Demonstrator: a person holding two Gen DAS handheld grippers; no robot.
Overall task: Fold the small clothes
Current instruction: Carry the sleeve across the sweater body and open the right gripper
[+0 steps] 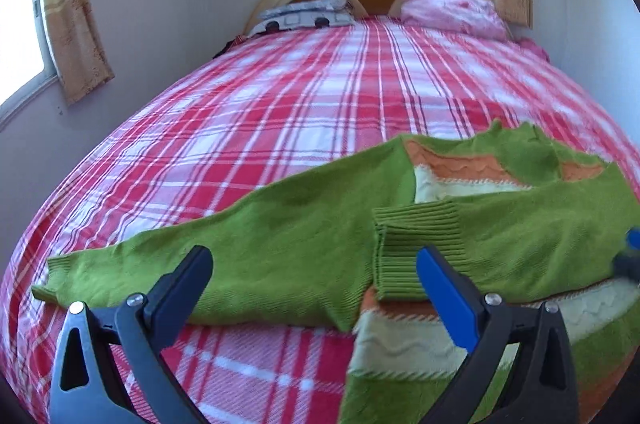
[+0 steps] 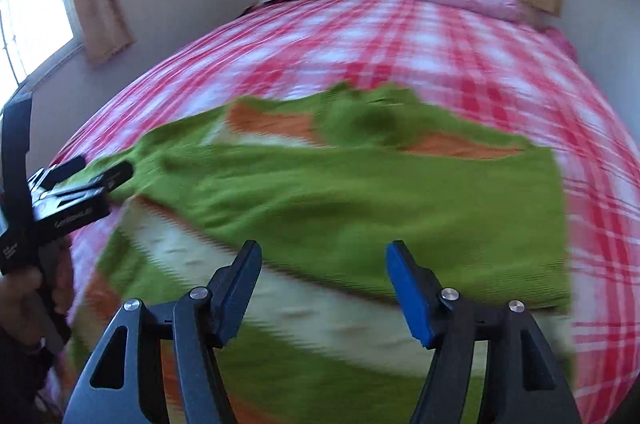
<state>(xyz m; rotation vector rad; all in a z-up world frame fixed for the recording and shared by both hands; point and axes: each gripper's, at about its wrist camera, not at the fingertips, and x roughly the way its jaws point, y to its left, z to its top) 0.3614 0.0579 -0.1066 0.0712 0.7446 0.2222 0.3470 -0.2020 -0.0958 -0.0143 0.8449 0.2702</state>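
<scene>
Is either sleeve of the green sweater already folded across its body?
Yes, one sleeve of the green sweater lies across the body, its ribbed cuff resting on the front.

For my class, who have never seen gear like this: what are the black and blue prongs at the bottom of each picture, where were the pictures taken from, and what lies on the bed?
No robot here: a person holds a two-finger gripper in each hand, with a camera on each looking along its fingers. One picture is from the left gripper, the other from the right gripper. Both stand open and hold nothing. A green sweater with orange and cream stripes lies on the plaid bedspread, one sleeve folded across it.
</scene>
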